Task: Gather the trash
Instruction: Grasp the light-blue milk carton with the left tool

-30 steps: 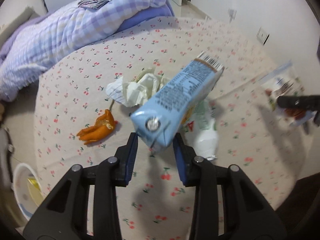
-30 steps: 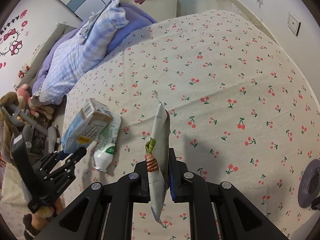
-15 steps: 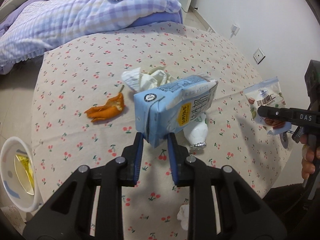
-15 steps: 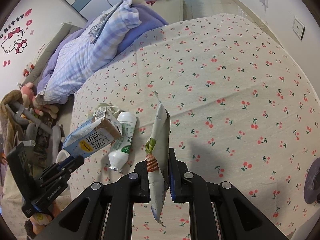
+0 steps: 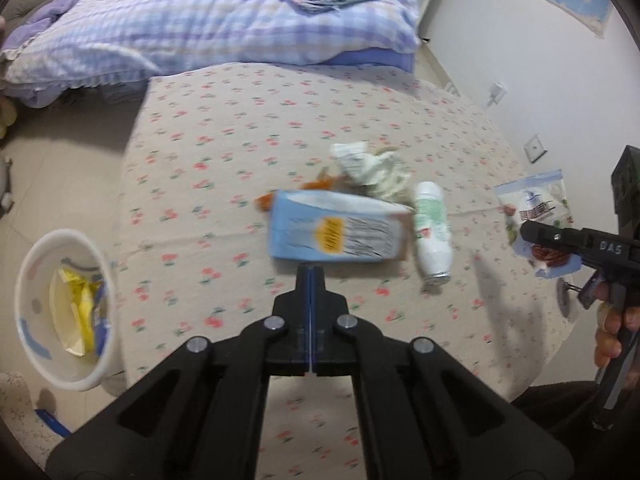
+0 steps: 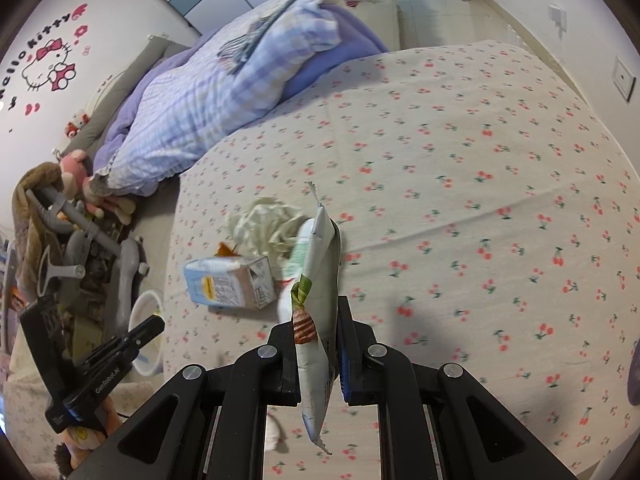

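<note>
A blue milk carton is in front of my left gripper, whose fingers are pressed together with nothing between them; the blurred carton is just beyond the tips. A white bottle, crumpled paper and orange peel lie on the cherry-print table. My right gripper is shut on a white snack bag, also seen in the left wrist view, held above the table.
A white trash bin with yellow wrappers stands on the floor left of the table. A bed with a purple checked quilt lies beyond the table. Toys and clutter are at the left. A wall is at the right.
My left gripper has closed fully and the milk carton has slipped out of its jaws, now blurred ahead of the tips. The left view swung toward the bin. The right gripper still holds the snack bag.
</note>
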